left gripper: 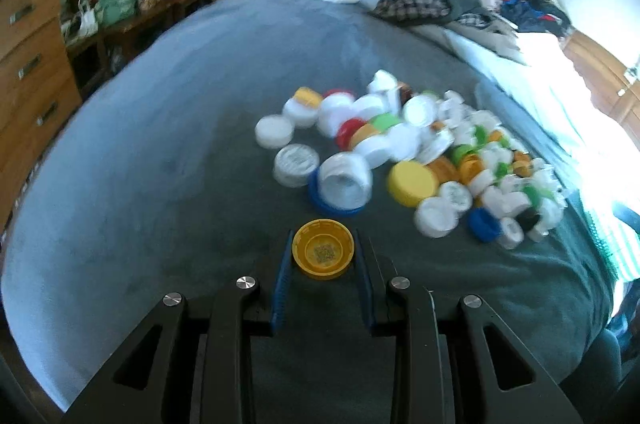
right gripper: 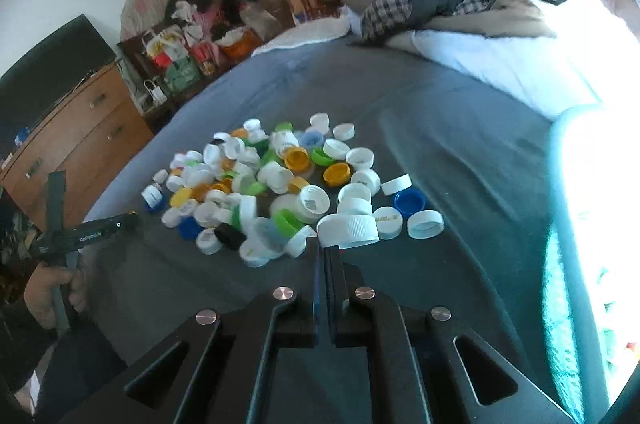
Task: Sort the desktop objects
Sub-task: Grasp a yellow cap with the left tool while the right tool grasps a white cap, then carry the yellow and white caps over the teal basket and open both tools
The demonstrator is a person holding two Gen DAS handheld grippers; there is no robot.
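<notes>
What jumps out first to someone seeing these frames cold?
The heap of bottle caps, mostly white with yellow, green and blue ones mixed in, spread on the grey bedspread. Next, the left hand-held gripper with a yellow cap, hollow side up, between its blue pads. The right hand-held gripper is shut and empty at the heap's near edge.
</notes>
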